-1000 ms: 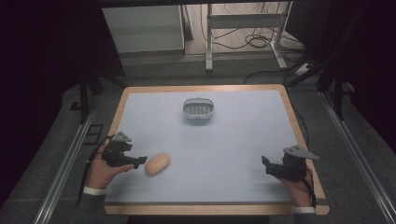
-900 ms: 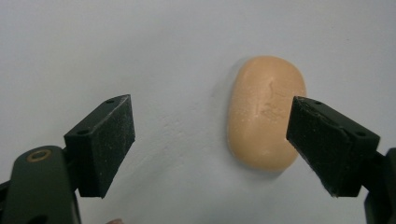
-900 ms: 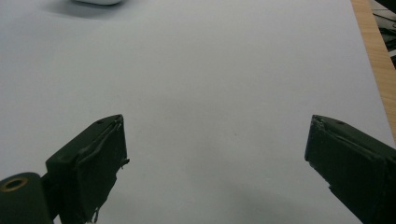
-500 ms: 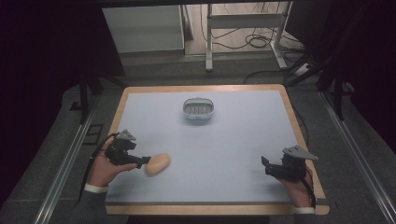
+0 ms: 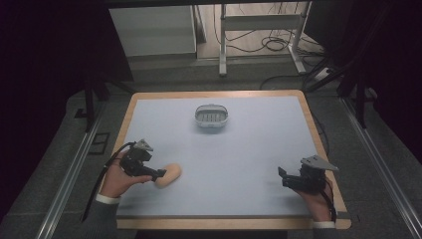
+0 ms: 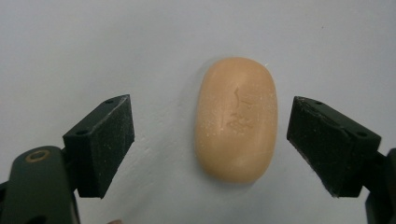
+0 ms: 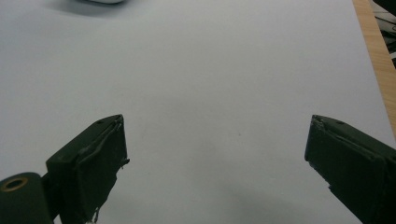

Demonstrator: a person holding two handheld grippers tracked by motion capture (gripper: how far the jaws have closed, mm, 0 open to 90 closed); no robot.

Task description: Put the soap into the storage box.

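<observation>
— Tan oval soap bar (image 6: 236,119) on the pale blue bench (image 5: 249,149): where's the left tool (image 6: 210,140)?
— Spread wide, straddling it, neither jaw touching. Right tool (image 7: 215,158) gapes apart too, over bare bench.

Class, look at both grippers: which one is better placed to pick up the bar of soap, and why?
Left. The left gripper is open with the soap lying between its jaws, not yet touched. The right gripper rests open at the table's far side, with only bare surface ahead.
</observation>
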